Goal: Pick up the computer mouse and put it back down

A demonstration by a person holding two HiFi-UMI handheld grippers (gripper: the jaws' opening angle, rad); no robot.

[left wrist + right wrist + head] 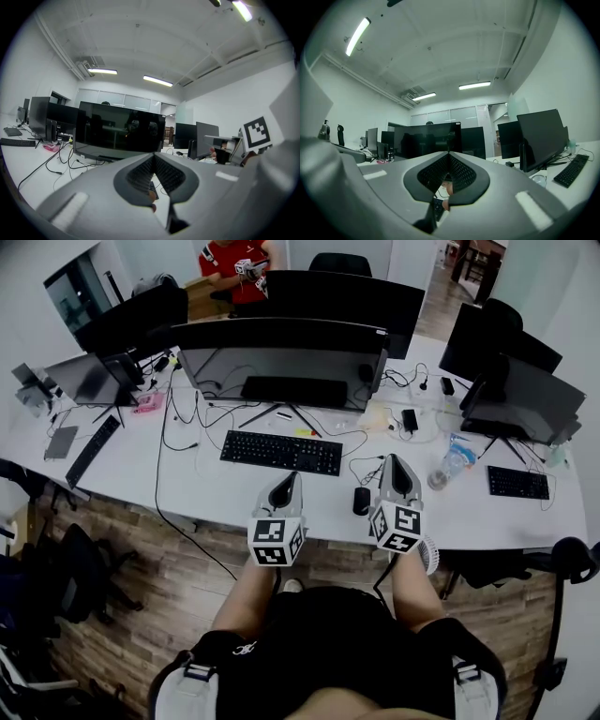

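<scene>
White desk, black mouse, wood-plank floor

right gripper: jaws together | ahead: row of dark monitors | far right: black keyboard

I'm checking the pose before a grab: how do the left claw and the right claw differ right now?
In the head view the right claw shows close beside the mouse; the left claw shows farther from it, just below the keyboard. The right claw reaches further across the desk than the left claw. The left claw leans right, while the right claw points nearly straight ahead. Both are shut and empty.
</scene>
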